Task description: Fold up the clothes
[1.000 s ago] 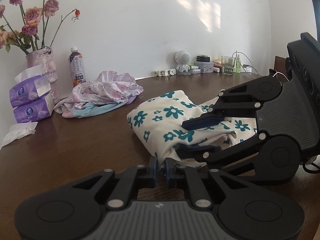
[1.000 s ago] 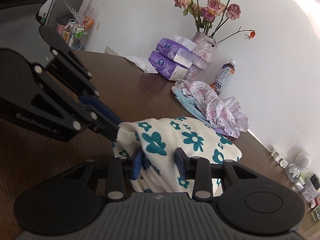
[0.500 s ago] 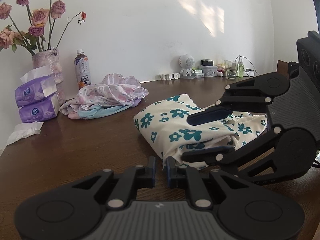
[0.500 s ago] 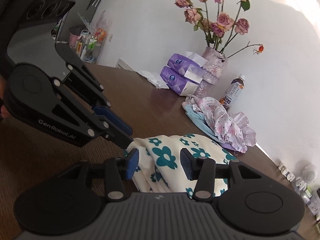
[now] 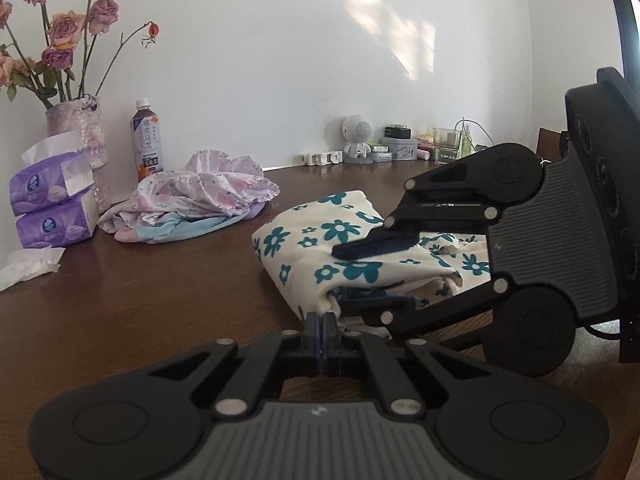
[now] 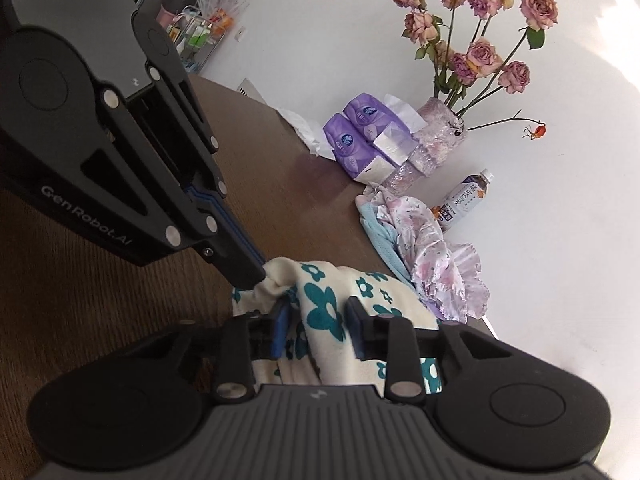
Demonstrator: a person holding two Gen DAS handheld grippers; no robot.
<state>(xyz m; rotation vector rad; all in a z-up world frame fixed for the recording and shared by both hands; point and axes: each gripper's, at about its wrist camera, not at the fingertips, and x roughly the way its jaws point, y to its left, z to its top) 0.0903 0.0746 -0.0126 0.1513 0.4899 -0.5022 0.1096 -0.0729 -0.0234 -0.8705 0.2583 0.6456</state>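
Observation:
A cream cloth with teal flowers (image 5: 320, 236) lies folded on the brown table (image 5: 140, 300). My left gripper (image 5: 322, 322) is shut on the cloth's near corner. The right wrist view shows its tips (image 6: 256, 276) pinching a bunched corner of the cloth (image 6: 320, 280). My right gripper (image 6: 318, 328) has the thick fold pressed between its pads. From the left wrist view, the right gripper (image 5: 342, 277) has one finger on top of the cloth and the other tucked into the fold.
A loose pile of pink and blue clothes (image 5: 192, 200) lies behind the cloth to the left. Tissue packs (image 5: 48, 208), a vase of roses (image 5: 80, 136) and a drink bottle (image 5: 147, 140) stand near the wall. Small gadgets (image 5: 360, 140) line the back edge.
My left gripper has shut fully on the cloth's corner. The right gripper's fingers widened, then narrowed on the fold. Both grippers have drawn back a little.

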